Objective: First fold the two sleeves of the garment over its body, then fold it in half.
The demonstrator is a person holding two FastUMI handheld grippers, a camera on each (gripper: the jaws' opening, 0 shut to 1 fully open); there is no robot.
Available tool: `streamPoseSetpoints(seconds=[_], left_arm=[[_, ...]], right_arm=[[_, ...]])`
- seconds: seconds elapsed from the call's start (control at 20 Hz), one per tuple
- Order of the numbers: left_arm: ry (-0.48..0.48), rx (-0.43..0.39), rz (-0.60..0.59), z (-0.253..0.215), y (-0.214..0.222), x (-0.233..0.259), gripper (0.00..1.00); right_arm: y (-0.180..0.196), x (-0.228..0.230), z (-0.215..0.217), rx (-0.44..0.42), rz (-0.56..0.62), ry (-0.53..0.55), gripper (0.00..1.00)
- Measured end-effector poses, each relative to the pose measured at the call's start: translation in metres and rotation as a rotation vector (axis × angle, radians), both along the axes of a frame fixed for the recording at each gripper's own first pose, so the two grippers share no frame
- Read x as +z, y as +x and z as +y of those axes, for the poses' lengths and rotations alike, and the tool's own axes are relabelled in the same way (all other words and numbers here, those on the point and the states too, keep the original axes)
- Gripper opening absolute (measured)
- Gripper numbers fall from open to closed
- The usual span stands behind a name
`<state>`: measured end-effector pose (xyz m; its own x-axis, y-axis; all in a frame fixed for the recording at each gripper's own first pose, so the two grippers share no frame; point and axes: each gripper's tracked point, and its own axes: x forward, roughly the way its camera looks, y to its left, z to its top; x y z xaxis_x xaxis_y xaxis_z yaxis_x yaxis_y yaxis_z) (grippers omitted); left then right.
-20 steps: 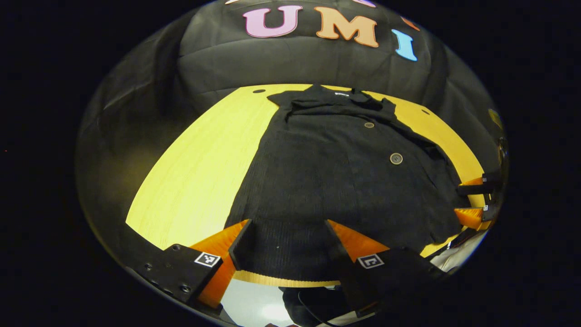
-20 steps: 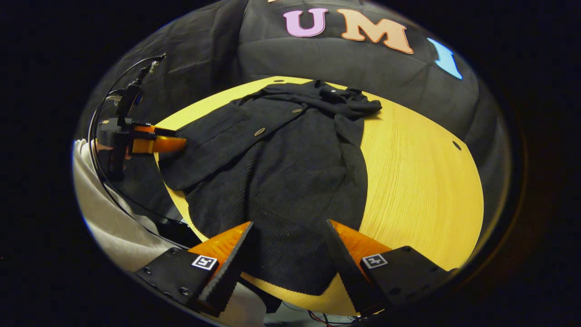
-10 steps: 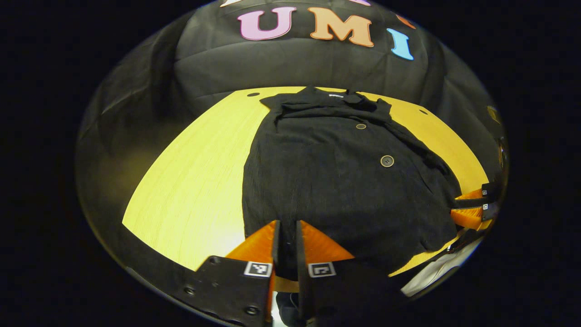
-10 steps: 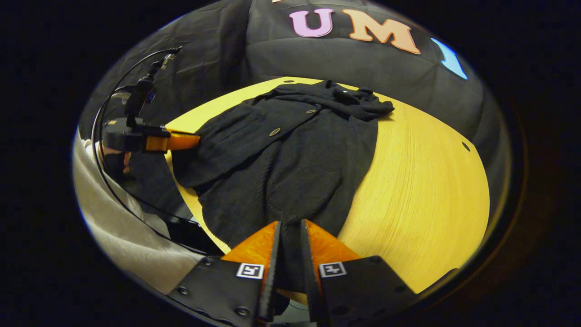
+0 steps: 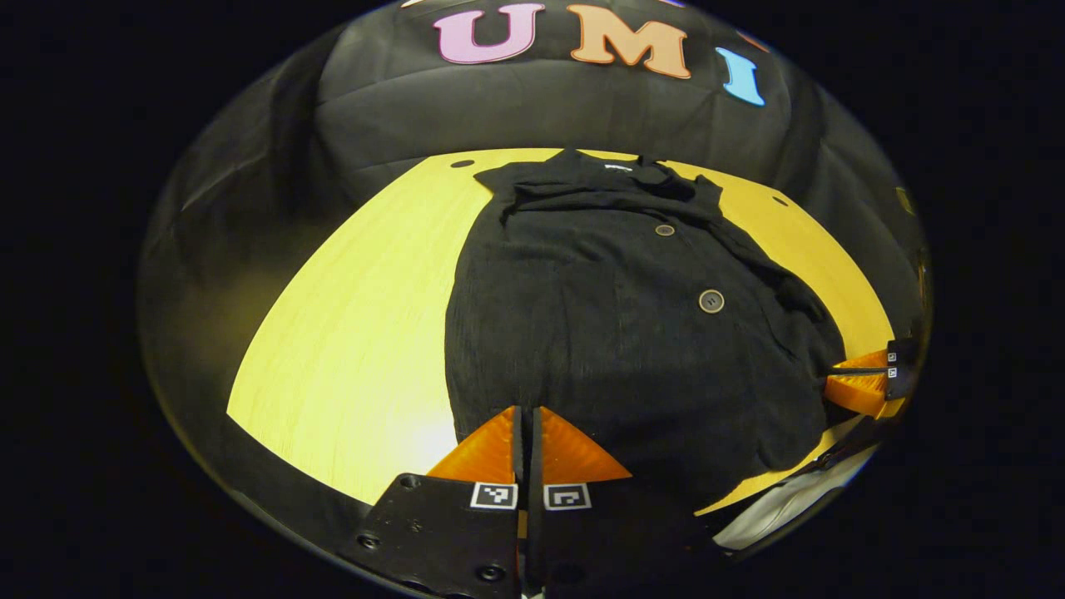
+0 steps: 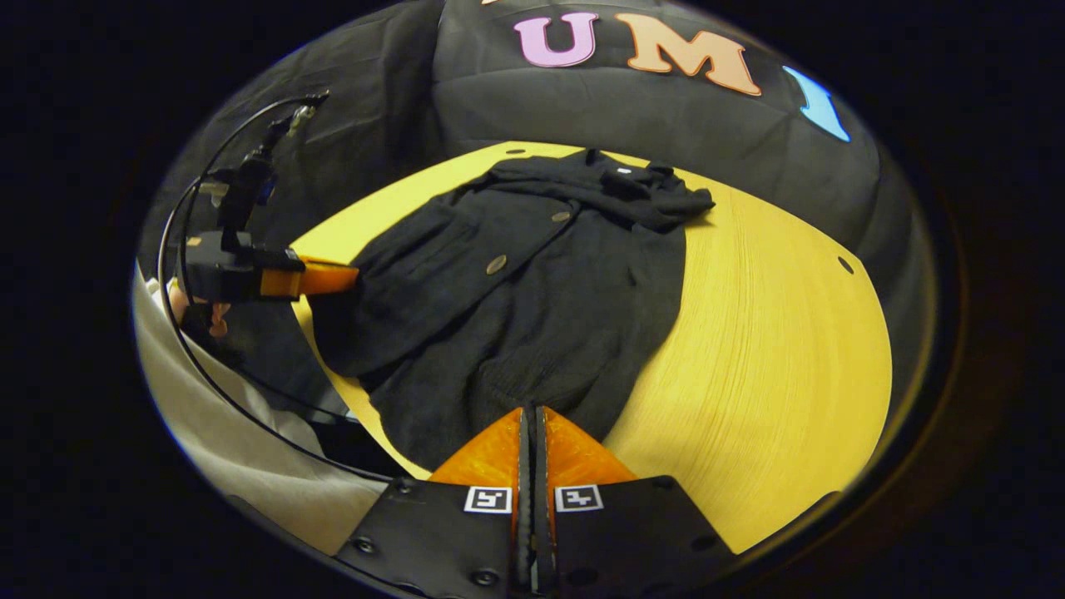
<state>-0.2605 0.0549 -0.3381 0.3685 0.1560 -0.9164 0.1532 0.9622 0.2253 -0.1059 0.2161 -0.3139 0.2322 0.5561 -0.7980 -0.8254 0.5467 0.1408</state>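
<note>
Black ribbed fabric makes up the garment, which is lying flat on the yellow wooden table with its collar toward the booth wall and its hem at the near edge; both sleeves appear already laid over the body, so the fold in half is judged to be the step in hand. The left gripper is pinching the hem at the near left corner, its fingers closed together on the cloth. The right gripper is clenching the hem at the near right corner in the same way, and in the left gripper view it is showing at the garment's far side edge. How much fabric each pair of fingers is holding is hard to tell, since dark cloth is blending into shadow. The material is looking soft, limp and fairly thick, with buttons adding small local weight; it is likely to sag between the two holds and drag on the table. Both corners are the right places to hold, kept well apart and level so the hem is carrying over to the collar without bunching.
</note>
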Motion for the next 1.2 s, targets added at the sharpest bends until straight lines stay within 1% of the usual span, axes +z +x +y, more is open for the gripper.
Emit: streamPoseSetpoints(seconds=[0.1, 0.2, 0.3, 0.4, 0.5, 0.6, 0.7, 0.8, 0.85, 1.0, 1.1, 1.15, 1.2], left_arm=[[-0.023, 0.022, -0.035, -0.002, 0.022, 0.012, 0.0], [-0.049, 0.028, -0.093, -0.007, 0.058, 0.022, 0.0], [-0.093, 0.016, -0.151, -0.017, 0.1, 0.029, 0.0], [-0.118, -0.013, -0.181, -0.027, 0.14, 0.027, 0.0], [-0.141, -0.056, -0.205, -0.043, 0.185, 0.023, 0.0], [-0.177, -0.081, -0.238, -0.06, 0.229, 0.022, 0.0], [-0.193, -0.107, -0.289, -0.074, 0.28, 0.019, 0.0], [-0.174, -0.148, -0.338, -0.08, 0.334, 0.011, 0.0], [-0.163, -0.156, -0.349, -0.082, 0.359, 0.005, 0.0], [-0.137, -0.128, -0.33, -0.078, 0.419, -0.027, 0.0], [-0.087, -0.124, -0.285, -0.064, 0.449, -0.051, 0.0], [-0.042, -0.137, -0.294, -0.054, 0.466, -0.054, 0.04], [-0.005, -0.131, -0.308, -0.044, 0.481, -0.055, 0.35]], right_arm=[[0.017, 0.02, 0.014, -0.012, -0.016, 0.035, 0.05], [0.039, 0.034, 0.033, -0.028, -0.017, 0.074, 0.05], [0.066, 0.044, 0.051, -0.056, -0.013, 0.11, 0.05], [0.101, 0.056, 0.069, -0.097, -0.017, 0.145, 0.05], [0.144, 0.072, 0.081, -0.142, -0.054, 0.163, 0.05], [0.189, 0.084, 0.098, -0.178, -0.08, 0.185, 0.04], [0.235, 0.096, 0.114, -0.206, -0.111, 0.196, 0.05], [0.289, 0.113, 0.128, -0.248, -0.172, 0.209, 0.05], [0.314, 0.12, 0.137, -0.267, -0.2, 0.209, 0.05], [0.375, 0.123, 0.162, -0.308, -0.23, 0.193, 0.05], [0.405, 0.112, 0.173, -0.337, -0.219, 0.159, 0.03], [0.419, 0.108, 0.175, -0.359, -0.21, 0.15, 0.05], [0.431, 0.106, 0.174, -0.378, -0.203, 0.146, 0.29]])
